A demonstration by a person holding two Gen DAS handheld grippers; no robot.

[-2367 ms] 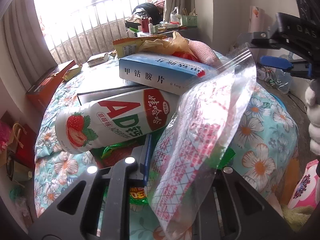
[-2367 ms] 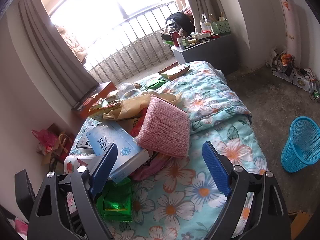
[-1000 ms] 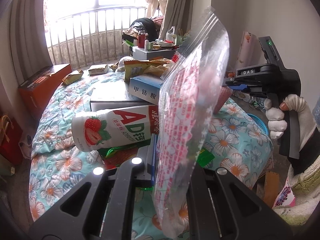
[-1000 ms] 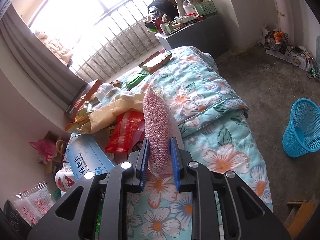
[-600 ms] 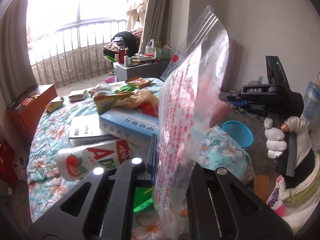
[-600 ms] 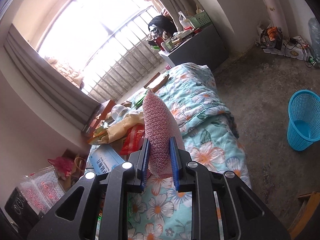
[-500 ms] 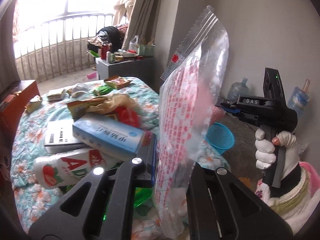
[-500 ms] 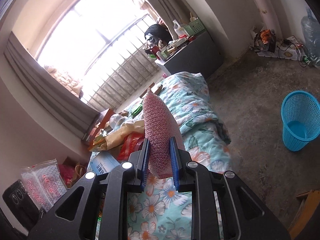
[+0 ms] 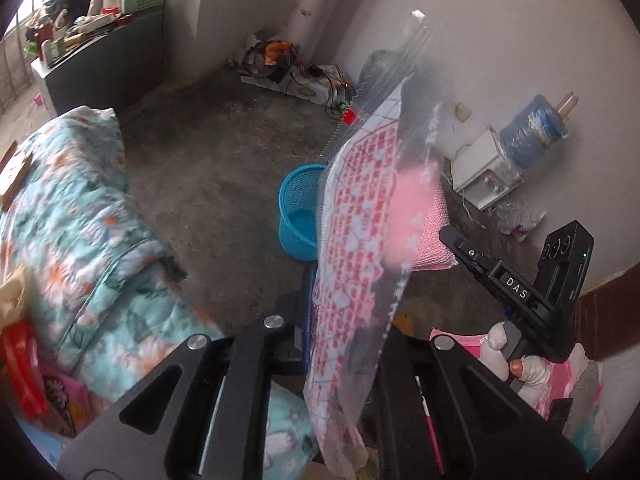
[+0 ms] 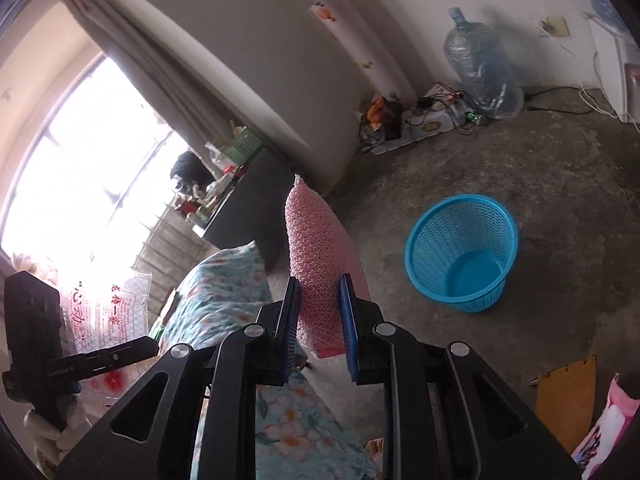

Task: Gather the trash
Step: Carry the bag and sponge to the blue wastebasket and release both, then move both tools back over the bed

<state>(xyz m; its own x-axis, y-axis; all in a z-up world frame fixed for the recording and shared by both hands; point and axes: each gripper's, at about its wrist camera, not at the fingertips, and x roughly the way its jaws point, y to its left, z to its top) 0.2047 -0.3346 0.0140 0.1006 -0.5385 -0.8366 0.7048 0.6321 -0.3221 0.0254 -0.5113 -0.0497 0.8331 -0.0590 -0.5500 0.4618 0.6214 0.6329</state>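
Bed (image 9: 80,216): quilted floral cover in teal, soft-edged with motion blur, cut off at the frame's left. Blue basket (image 10: 460,252): round, tapering plastic lattice, empty, standing on the rough concrete floor (image 10: 560,208); in my left view its right side is hidden. Zip bag (image 9: 360,240): thin clear film printed with red characters and a grid, ridged seal on top, gripped upright in my left tool (image 9: 344,344), which is closed on it. Pink pad (image 10: 316,264): bumpy, netted foam slab, clamped edge-on in my right tool (image 10: 320,320); its lower end is hidden between the blue pads.
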